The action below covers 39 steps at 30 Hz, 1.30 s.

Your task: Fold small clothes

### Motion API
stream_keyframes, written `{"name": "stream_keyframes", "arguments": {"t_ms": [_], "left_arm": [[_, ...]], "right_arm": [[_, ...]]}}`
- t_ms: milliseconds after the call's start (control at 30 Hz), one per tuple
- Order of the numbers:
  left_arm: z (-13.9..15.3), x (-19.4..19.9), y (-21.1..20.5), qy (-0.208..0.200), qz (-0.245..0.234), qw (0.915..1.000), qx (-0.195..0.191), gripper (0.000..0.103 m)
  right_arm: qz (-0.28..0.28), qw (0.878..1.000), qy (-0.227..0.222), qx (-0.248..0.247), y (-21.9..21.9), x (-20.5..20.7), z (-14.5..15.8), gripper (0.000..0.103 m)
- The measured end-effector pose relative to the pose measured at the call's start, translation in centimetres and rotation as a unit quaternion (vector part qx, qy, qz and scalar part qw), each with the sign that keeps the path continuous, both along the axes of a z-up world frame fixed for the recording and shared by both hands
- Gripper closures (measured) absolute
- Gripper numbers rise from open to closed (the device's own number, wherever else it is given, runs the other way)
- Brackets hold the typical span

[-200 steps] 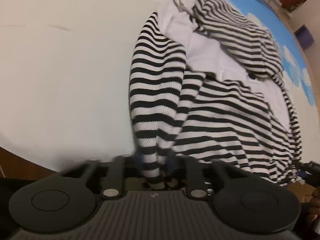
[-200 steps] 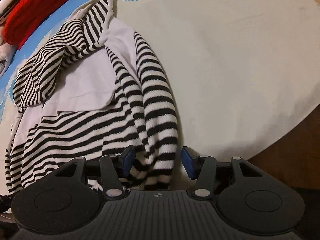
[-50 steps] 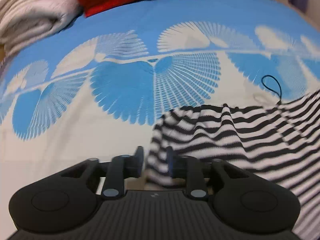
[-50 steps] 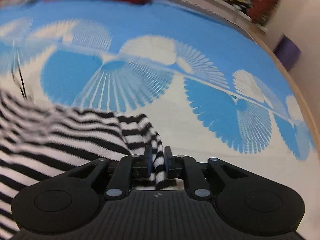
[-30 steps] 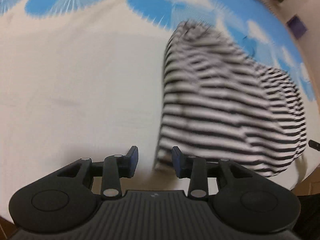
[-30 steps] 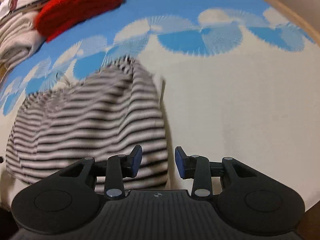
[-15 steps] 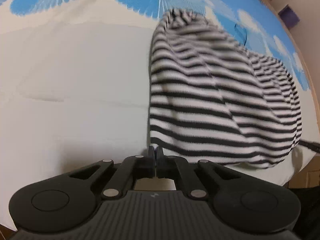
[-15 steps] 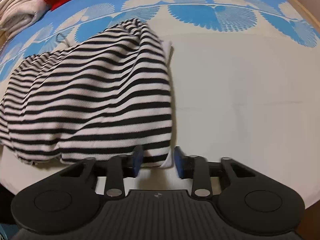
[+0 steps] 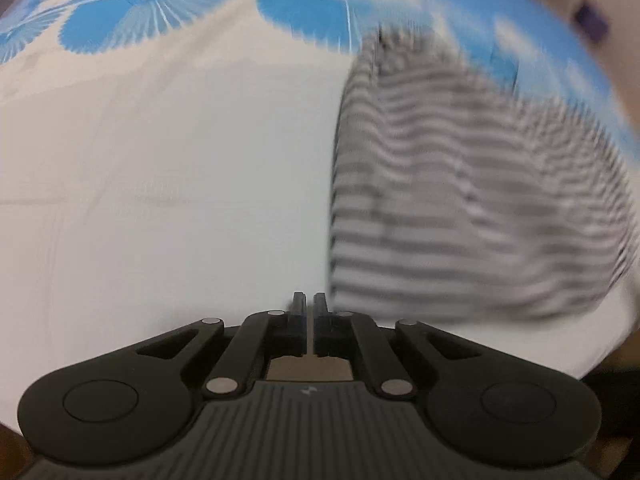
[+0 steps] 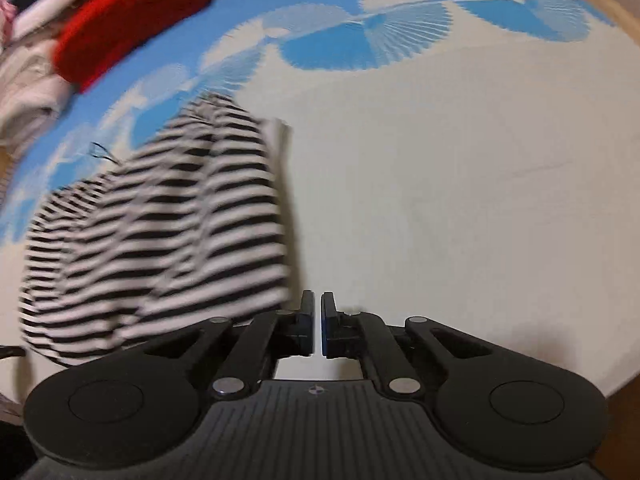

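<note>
The folded black-and-white striped garment (image 9: 460,200) lies on the cream part of the bedspread, blurred by motion. My left gripper (image 9: 310,300) is shut and empty, just left of the garment's near corner and not touching it. In the right wrist view the same striped garment (image 10: 172,220) fills the left half. My right gripper (image 10: 317,304) sits just right of its near corner. Its jaws are opening from a narrow slit, with nothing between them.
The blue fan-patterned spread (image 10: 360,40) runs along the far side. A red knit pile (image 10: 132,16) and pale folded clothes (image 10: 24,92) lie at the far left. A thin black cord (image 10: 100,150) lies by the garment. The wooden bed edge (image 10: 620,420) shows near right.
The right jaws, which straddled the garment's near corner, have come together and slid off to its right. The left gripper stays shut and has shifted left, away from the garment.
</note>
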<state>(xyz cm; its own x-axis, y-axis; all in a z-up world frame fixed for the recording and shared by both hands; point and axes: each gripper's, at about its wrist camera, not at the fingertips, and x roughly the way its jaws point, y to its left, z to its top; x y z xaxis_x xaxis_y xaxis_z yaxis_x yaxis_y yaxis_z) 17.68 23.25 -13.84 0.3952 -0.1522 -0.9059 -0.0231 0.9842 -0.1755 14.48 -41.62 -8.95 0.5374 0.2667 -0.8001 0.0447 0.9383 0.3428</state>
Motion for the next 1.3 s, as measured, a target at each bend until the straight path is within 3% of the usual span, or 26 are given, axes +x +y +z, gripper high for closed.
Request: {"name": "stream_keyframes", "arguments": {"t_ms": [67, 167, 233, 267, 367, 433, 500, 600, 633, 700, 733, 800, 867, 933, 1033, 1133, 1233, 1300], "left_arm": [[0.9, 0.2, -0.2, -0.023, 0.006, 0.9992, -0.032, 0.086], [1.6, 0.6, -2.2, -0.040, -0.020, 0.9973, -0.058, 0.067], [2.0, 0.9, -4.2, -0.052, -0.052, 0.9953, -0.062, 0.064], [2.2, 1.0, -5.3, -0.059, -0.068, 0.9939, -0.063, 0.062], [2.0, 1.3, -8.4, -0.078, -0.108, 0.9892, -0.061, 0.053], [1.5, 1.6, -10.1, -0.084, -0.138, 0.9856, -0.049, 0.052], [0.8, 1.8, -11.0, -0.069, -0.153, 0.9856, -0.022, 0.043], [-2.5, 2.9, -10.8, 0.008, -0.136, 0.9882, 0.070, 0.041], [-3.2, 3.2, -10.2, 0.028, -0.124, 0.9890, 0.076, 0.036], [-2.9, 3.7, -9.3, 0.028, -0.101, 0.9932, 0.050, 0.036], [-2.5, 3.8, -9.0, 0.018, -0.089, 0.9943, 0.055, 0.036], [-1.7, 3.8, -8.7, 0.000, -0.075, 0.9953, 0.061, 0.037], [-0.7, 3.8, -8.8, -0.027, -0.078, 0.9960, 0.035, 0.038], [0.5, 3.8, -9.6, -0.058, -0.094, 0.9939, 0.002, 0.038], [1.4, 3.9, -11.8, -0.083, -0.132, 0.9872, -0.035, 0.038], [0.5, 5.1, -14.3, -0.073, -0.162, 0.9835, -0.033, 0.038], [-1.8, 6.8, -15.2, -0.034, -0.133, 0.9897, 0.041, 0.038], [-2.7, 8.0, -14.5, -0.010, -0.091, 0.9941, 0.059, 0.037]], "right_arm": [[0.013, 1.000, 0.003, -0.005, 0.9, 0.4, -0.2, 0.056], [0.035, 0.999, 0.029, -0.023, 2.6, 1.7, -1.0, 0.057], [0.050, 0.997, 0.045, -0.036, 3.6, 2.3, -1.8, 0.057], [0.058, 0.996, 0.050, -0.042, 4.0, 2.4, -2.0, 0.059], [0.084, 0.994, 0.046, -0.045, 4.5, 2.3, -2.0, 0.102], [0.075, 0.997, 0.021, -0.027, 3.6, 1.8, -1.0, 0.103], [0.036, 0.999, 0.006, -0.021, 1.5, 1.3, -0.1, 0.103], [0.028, 0.996, 0.055, -0.063, 0.8, 1.1, -1.7, 0.103], [0.048, 0.994, 0.057, -0.085, 1.6, 1.1, -2.1, 0.103], [0.064, 0.990, 0.048, -0.116, 2.7, 1.3, -2.1, 0.103], [0.059, 0.990, 0.049, -0.120, 2.8, 1.5, -2.0, 0.103], [0.033, 0.987, 0.038, -0.154, 2.9, 1.6, -1.3, 0.103], [-0.006, 0.984, 0.002, -0.177, 3.0, 1.4, 0.0, 0.099], [-0.029, 0.988, -0.054, -0.145, 2.9, 1.1, 1.7, 0.099], [0.006, 0.992, -0.106, -0.072, 4.2, 1.3, 3.0, 0.098], [0.066, 0.995, -0.076, -0.028, 6.9, 2.8, 1.9, 0.088], [0.088, 0.992, -0.001, -0.095, 9.3, 4.7, -0.9, 0.084], [0.082, 0.985, 0.042, -0.143, 9.6, 5.6, -2.6, 0.083]]}}
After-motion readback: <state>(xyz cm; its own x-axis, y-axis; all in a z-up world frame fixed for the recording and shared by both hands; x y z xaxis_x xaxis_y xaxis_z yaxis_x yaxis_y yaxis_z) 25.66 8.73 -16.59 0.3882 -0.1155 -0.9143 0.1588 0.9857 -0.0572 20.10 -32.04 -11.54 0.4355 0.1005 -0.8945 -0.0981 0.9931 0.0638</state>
